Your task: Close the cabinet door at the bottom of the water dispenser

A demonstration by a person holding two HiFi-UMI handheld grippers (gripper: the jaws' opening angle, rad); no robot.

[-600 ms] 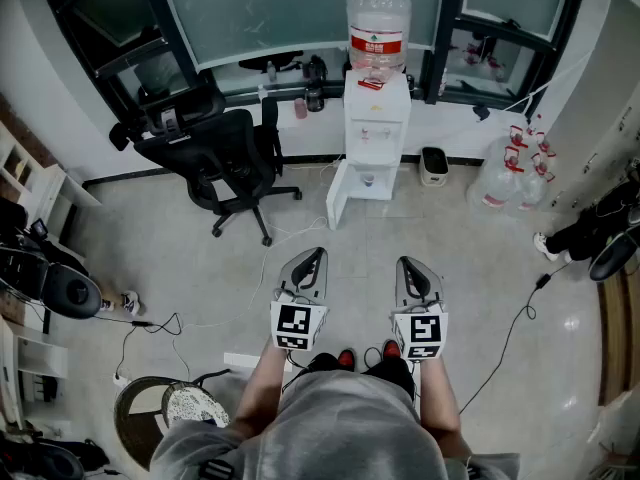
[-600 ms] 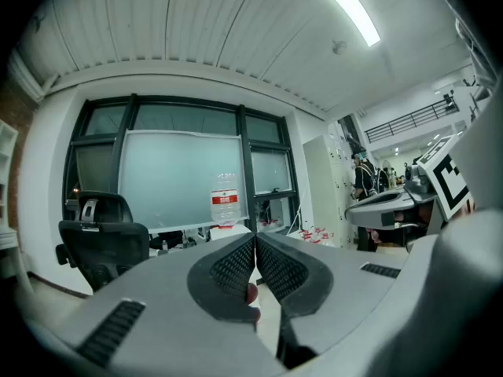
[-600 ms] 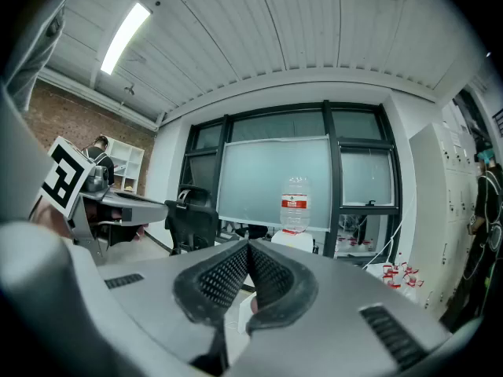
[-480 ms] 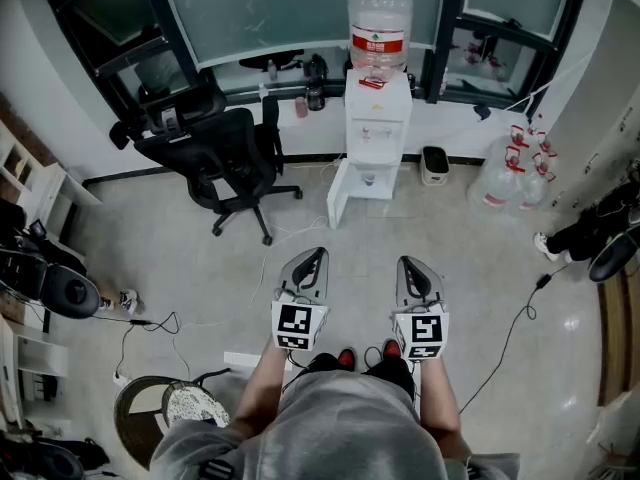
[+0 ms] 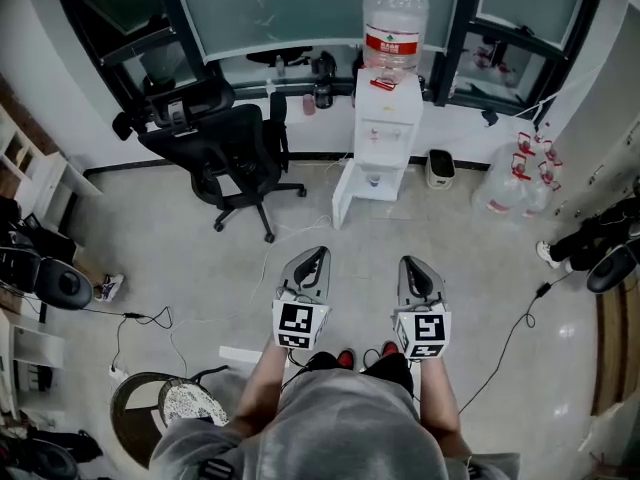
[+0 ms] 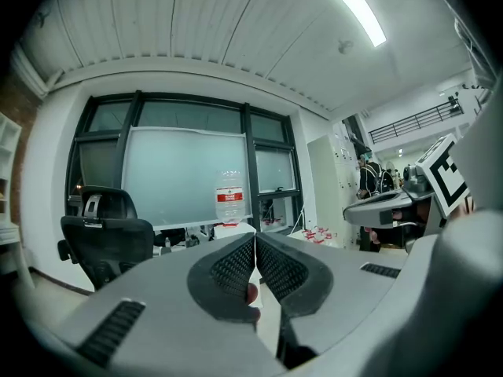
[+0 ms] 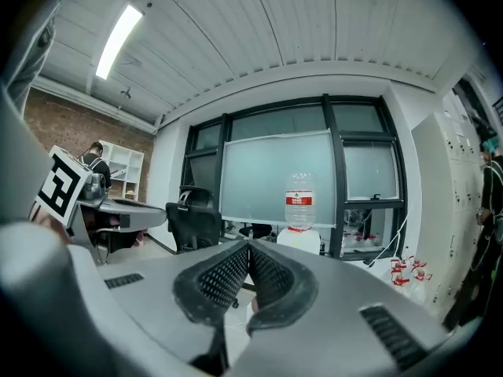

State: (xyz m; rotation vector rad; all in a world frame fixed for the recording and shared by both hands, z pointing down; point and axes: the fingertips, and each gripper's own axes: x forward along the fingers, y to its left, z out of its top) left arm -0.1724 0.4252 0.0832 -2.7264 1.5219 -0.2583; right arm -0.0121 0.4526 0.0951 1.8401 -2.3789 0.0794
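Observation:
A white water dispenser (image 5: 385, 138) with a clear bottle (image 5: 395, 30) on top stands against the far window wall. Its bottom cabinet door (image 5: 343, 206) stands swung out to the left. Both grippers are held side by side in front of the person, well short of the dispenser. The left gripper (image 5: 316, 255) is shut with nothing between its pads. The right gripper (image 5: 409, 263) is shut and empty too. In the left gripper view the left gripper (image 6: 255, 238) points toward the bottle (image 6: 229, 197). In the right gripper view the right gripper (image 7: 248, 247) has the bottle (image 7: 299, 203) just right of it.
A black office chair (image 5: 235, 163) stands left of the dispenser. Empty water jugs (image 5: 515, 183) and a small white bin (image 5: 440, 168) sit to its right. Cables (image 5: 150, 318) trail over the floor at left and a cord (image 5: 515, 328) at right. A round stool (image 5: 165, 408) is near left.
The head view has shifted a little, so the dispenser and chair sit slightly further right in the picture. Both grippers keep their places and stay shut.

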